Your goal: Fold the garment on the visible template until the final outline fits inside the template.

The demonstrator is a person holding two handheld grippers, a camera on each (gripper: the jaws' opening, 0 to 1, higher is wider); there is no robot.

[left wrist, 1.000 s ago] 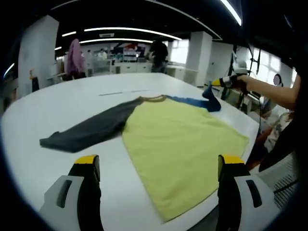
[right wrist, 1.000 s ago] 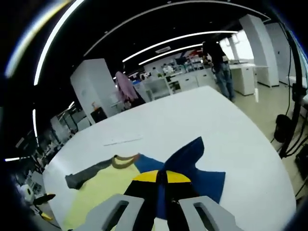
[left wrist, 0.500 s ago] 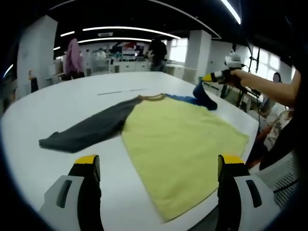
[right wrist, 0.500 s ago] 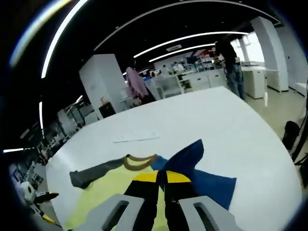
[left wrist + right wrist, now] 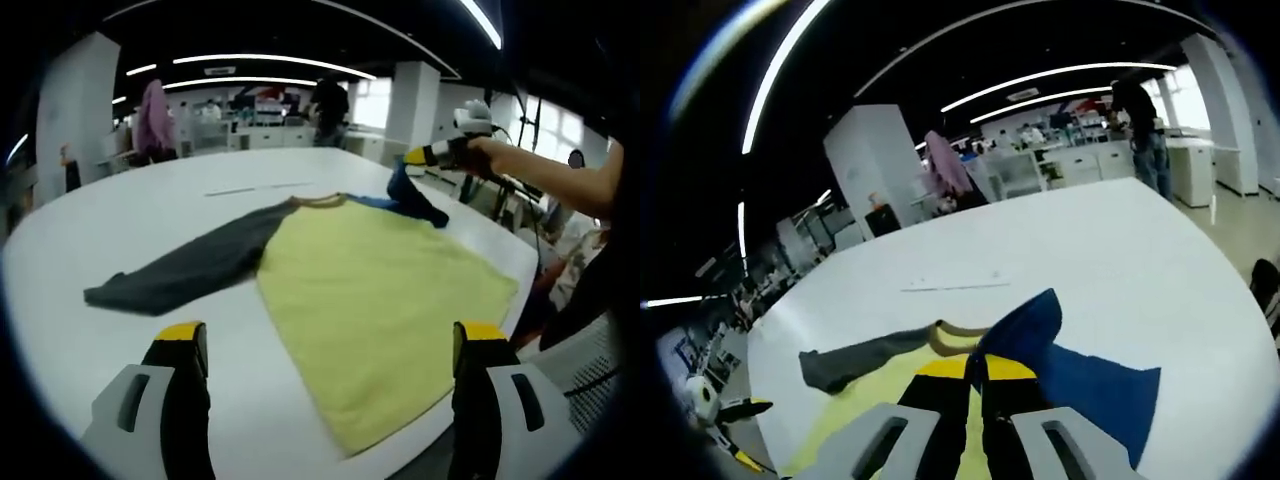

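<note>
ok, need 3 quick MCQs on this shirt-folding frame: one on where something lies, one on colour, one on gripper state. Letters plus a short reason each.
1. Where does the grey sleeve lie?
A. Spread flat on the white table, out to the side of the yellow body
B. Folded over the yellow body
C. Hanging off the table edge

2. What colour is the sleeve that the right gripper holds?
A. Grey
B. Blue
C. Red

3. What state is the left gripper in?
A. Shut on the hem
B. Shut on the grey sleeve
C. Open, holding nothing

Key:
1 A: in the left gripper view the grey sleeve stretches flat across the table away from the collar.
2 B: the blue sleeve rises from between the closed jaws.
3 C: its jaws stand wide apart above the table, with no cloth between them.
</note>
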